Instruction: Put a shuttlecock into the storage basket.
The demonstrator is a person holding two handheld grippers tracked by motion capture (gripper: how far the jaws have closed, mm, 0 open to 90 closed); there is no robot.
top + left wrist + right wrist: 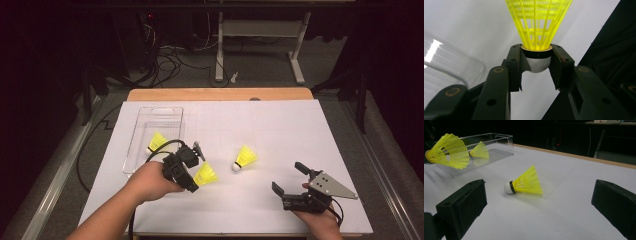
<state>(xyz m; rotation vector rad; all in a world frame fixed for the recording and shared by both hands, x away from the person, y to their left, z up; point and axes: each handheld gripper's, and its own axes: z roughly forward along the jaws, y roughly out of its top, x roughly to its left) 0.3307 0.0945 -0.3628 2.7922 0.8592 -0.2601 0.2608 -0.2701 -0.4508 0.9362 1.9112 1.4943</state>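
Because the work shown is the gathering of shuttlecocks into one container, the scene is laid out on a white table (280,125) with a clear tray (150,116) standing at its left, within easy reach of the left hand. The tray already holds one yellow shuttlecock (157,142), lying on its side near the near end. The left gripper (192,184), seen just beside the tray's near right corner, has its jaws clamped on the white cork of a second shuttlecock (537,30); gripping the firm cork rather than the flimsy skirt probably keeps the ribs from being crushed and leaves the skirt pointing outward, away from the jaws. In the high view this carried shuttlecock appears between the tray and the middle of the table, apparently lifted clear of the surface, so the step in hand is judged to be the transfer toward the tray. The right gripper (291,180) rests near the table's near right edge, its jaws spread wide and empty. They face a third shuttlecock (525,182), which lies on its side at mid-table.
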